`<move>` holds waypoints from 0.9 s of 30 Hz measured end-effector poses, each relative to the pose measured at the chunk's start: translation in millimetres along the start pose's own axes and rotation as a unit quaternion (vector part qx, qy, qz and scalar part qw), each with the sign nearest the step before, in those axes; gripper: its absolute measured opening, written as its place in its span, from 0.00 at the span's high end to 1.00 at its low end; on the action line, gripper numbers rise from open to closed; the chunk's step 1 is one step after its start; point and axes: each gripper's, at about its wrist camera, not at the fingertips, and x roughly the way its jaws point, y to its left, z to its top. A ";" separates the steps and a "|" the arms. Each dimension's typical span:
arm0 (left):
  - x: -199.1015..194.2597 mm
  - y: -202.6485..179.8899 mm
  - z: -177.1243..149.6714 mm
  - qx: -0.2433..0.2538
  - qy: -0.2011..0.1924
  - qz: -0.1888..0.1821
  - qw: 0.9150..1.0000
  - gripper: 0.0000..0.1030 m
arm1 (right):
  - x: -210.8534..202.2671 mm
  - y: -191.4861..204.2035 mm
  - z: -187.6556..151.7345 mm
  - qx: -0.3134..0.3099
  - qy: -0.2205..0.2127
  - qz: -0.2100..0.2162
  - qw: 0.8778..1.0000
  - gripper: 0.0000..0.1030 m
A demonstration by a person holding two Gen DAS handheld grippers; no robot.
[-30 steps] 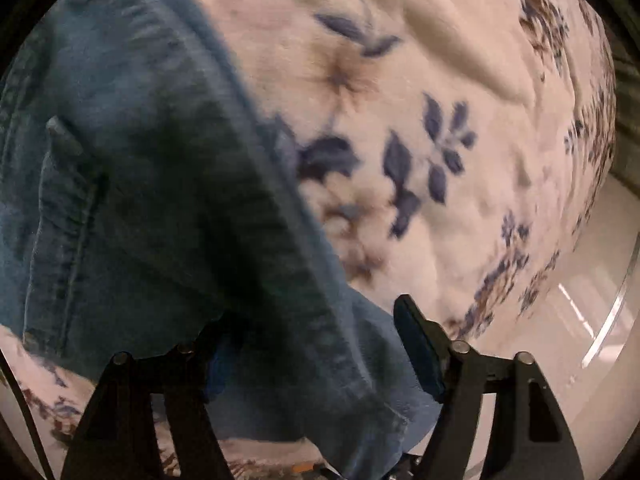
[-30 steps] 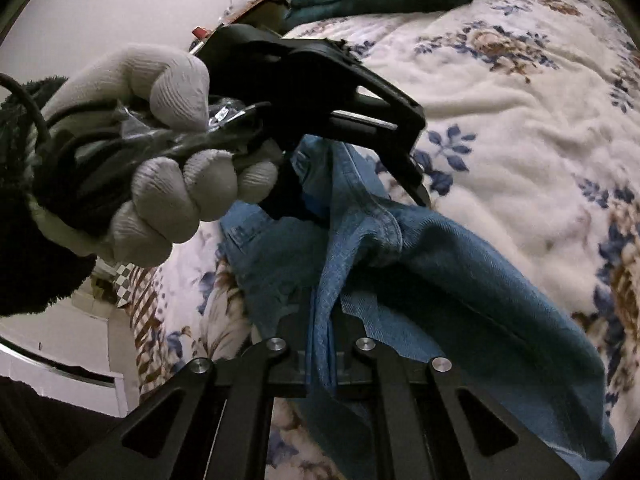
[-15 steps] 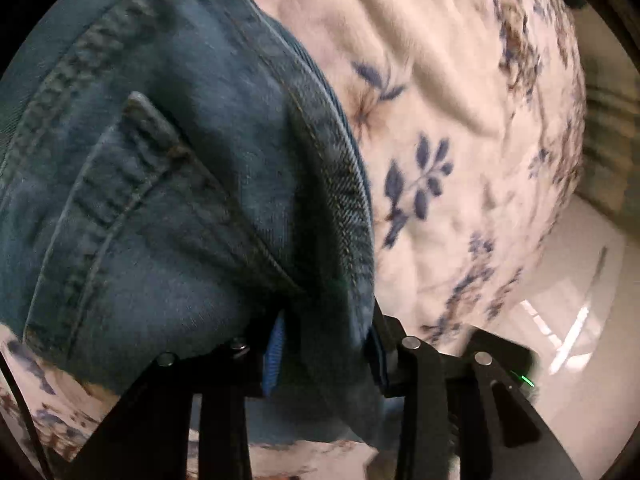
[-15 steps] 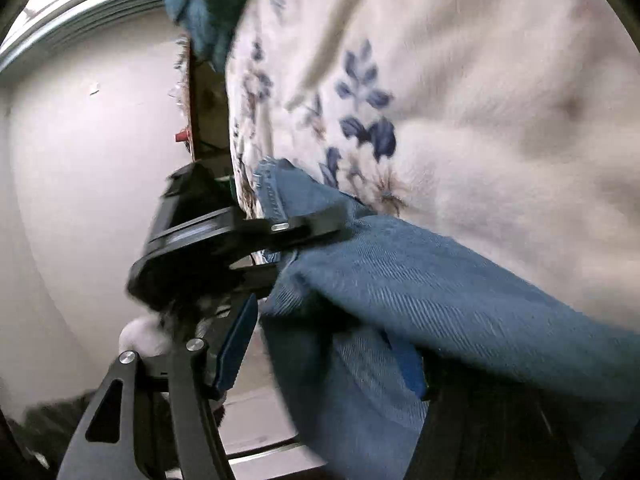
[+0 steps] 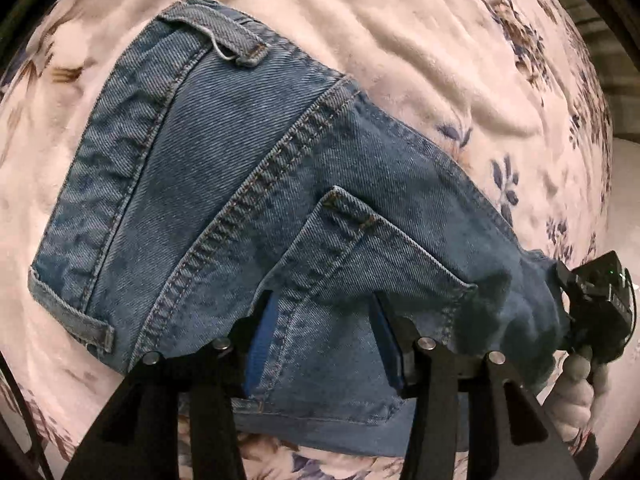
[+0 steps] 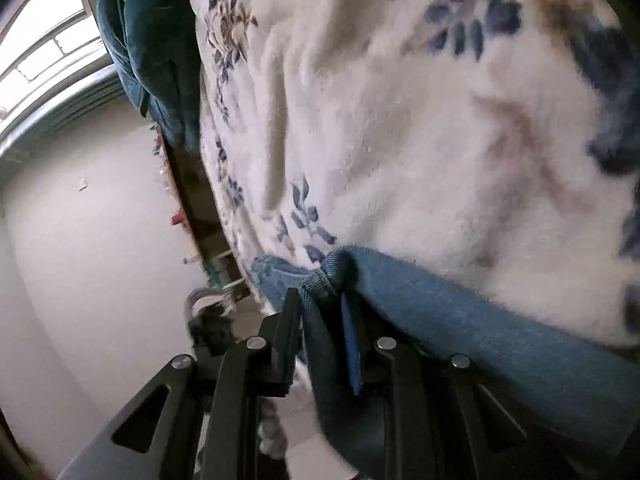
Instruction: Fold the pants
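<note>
While the left tongs, jaws just widening, straddle the jeans at the back pocket, the right tongs have been closing on bunched denim; beyond lies the floral blanket.

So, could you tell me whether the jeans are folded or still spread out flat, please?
Partly gathered: the jeans lie bunched on the floral blanket, waistband and back pocket up. Whether the legs are folded, cannot tell.

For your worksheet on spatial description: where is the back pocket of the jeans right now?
In the left wrist view, the back pocket sits low and centre on the jeans, between the left tongs, with the floral blanket behind.
</note>
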 end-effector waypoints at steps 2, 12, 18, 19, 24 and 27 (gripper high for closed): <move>0.4 1.8 2.4 0.001 0.003 -0.002 1.000 0.57 | 16.7 4.7 4.8 -0.011 0.040 -0.008 0.999 0.48; 1.5 3.3 10.2 0.027 0.015 0.000 1.000 0.57 | -33.0 46.9 34.6 -0.086 -0.030 -0.252 0.963 0.83; -13.8 -13.7 -11.0 0.055 -0.018 0.014 0.998 0.56 | -54.5 96.9 -41.7 -0.202 -0.022 -0.267 0.942 0.60; -19.6 -15.3 -18.5 0.062 -0.028 0.011 0.998 0.49 | -42.0 96.6 -56.8 -0.210 0.006 -0.252 0.945 0.52; -26.9 -8.5 -40.5 0.080 -0.058 -0.003 0.995 0.33 | -13.0 35.8 -57.4 -0.127 0.002 -0.302 0.945 0.62; -20.6 2.9 -45.1 0.077 -0.059 0.006 0.995 0.33 | -67.9 6.5 -35.6 -0.023 -0.129 -0.250 0.959 0.99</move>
